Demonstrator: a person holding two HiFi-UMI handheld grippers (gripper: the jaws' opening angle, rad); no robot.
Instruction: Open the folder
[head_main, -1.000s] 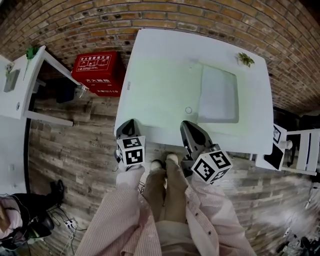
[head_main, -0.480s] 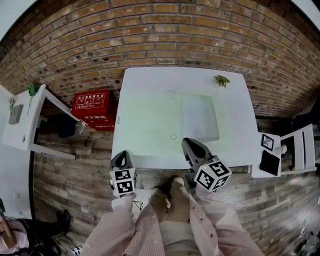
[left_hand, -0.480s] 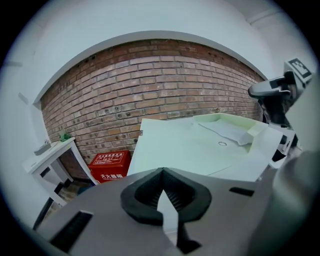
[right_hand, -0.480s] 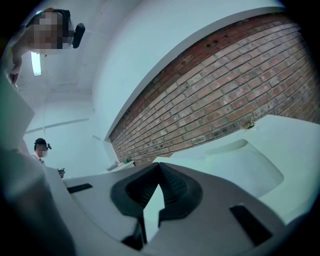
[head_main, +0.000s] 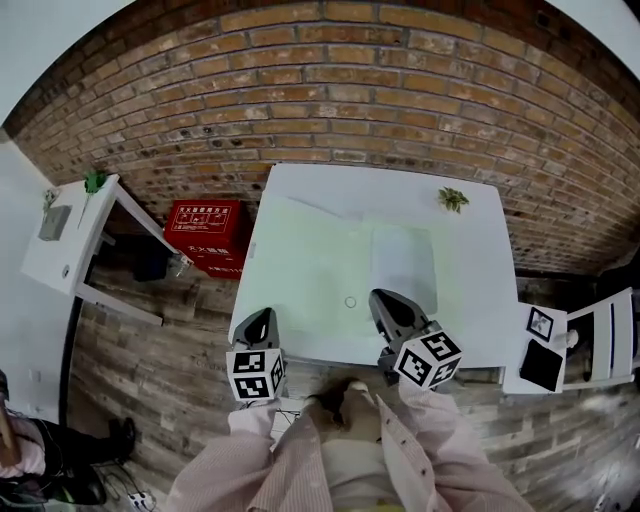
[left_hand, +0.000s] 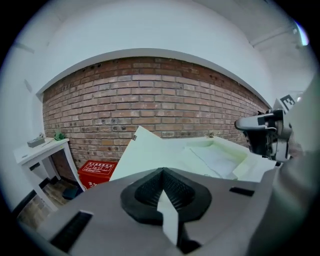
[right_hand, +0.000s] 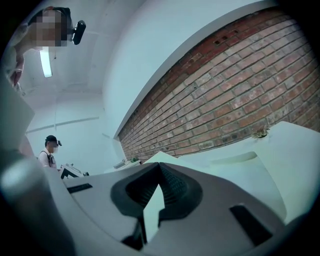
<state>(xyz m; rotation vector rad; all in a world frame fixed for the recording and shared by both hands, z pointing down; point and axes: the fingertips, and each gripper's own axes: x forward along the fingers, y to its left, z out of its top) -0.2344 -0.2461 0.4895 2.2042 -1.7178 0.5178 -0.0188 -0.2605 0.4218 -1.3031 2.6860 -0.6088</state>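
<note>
A translucent whitish folder (head_main: 403, 262) lies flat and closed on the right half of the white table (head_main: 300, 260). It also shows in the left gripper view, where the folder (left_hand: 220, 160) lies ahead to the right. Both grippers hover at the table's near edge, short of the folder. My left gripper (head_main: 262, 315) is shut and holds nothing, its jaws (left_hand: 162, 170) meeting at the tips. My right gripper (head_main: 381, 297) sits just in front of the folder's near edge, its jaws (right_hand: 160, 165) closed to a point and empty. The right gripper (left_hand: 265, 132) is also visible from the left one.
A small ring (head_main: 350, 301) lies on the table left of the folder, and a little green plant (head_main: 453, 198) sits at the far right corner. A brick wall runs behind. A red box (head_main: 205, 232) and a white side table (head_main: 75, 245) stand left; a white stand (head_main: 565, 340) stands right.
Both grippers have risen at the table's near edge, still closed. The head view has tilted up, so the table looks smaller and more brick wall shows. The folder has not moved.
</note>
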